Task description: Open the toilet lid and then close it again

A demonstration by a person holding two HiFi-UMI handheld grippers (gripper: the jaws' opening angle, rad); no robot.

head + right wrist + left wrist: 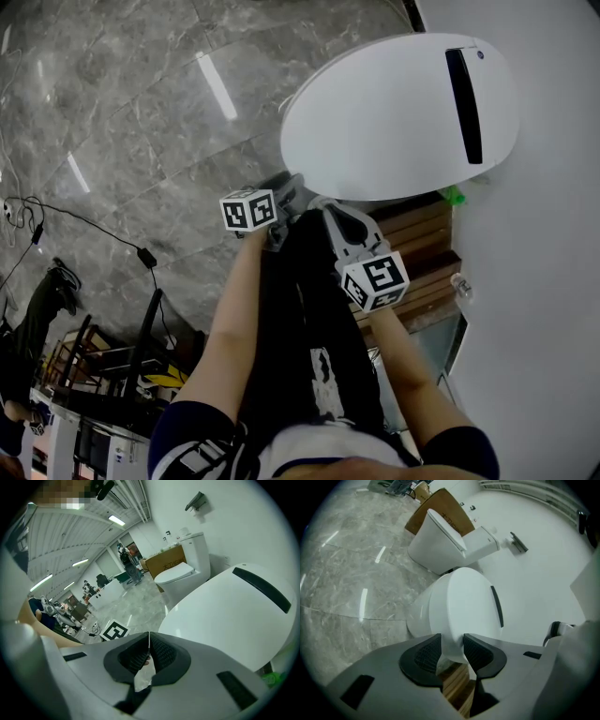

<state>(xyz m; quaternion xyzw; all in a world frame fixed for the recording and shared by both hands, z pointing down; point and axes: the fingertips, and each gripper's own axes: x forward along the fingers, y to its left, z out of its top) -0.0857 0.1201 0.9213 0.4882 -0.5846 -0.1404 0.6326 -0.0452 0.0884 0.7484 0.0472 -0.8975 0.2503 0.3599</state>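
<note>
Right gripper [148, 644] (jaws together), toilet lid [229, 616] closed

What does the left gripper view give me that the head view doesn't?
Only the left gripper view: a second toilet with a cardboard box behind it, and the left gripper with its jaws apart and the front edge of the toilet lid between them. Only the head view: both marker cubes, the person's forearms, and a black cable. Both: the closed white lid with its dark strip, and the grey marble floor.
</note>
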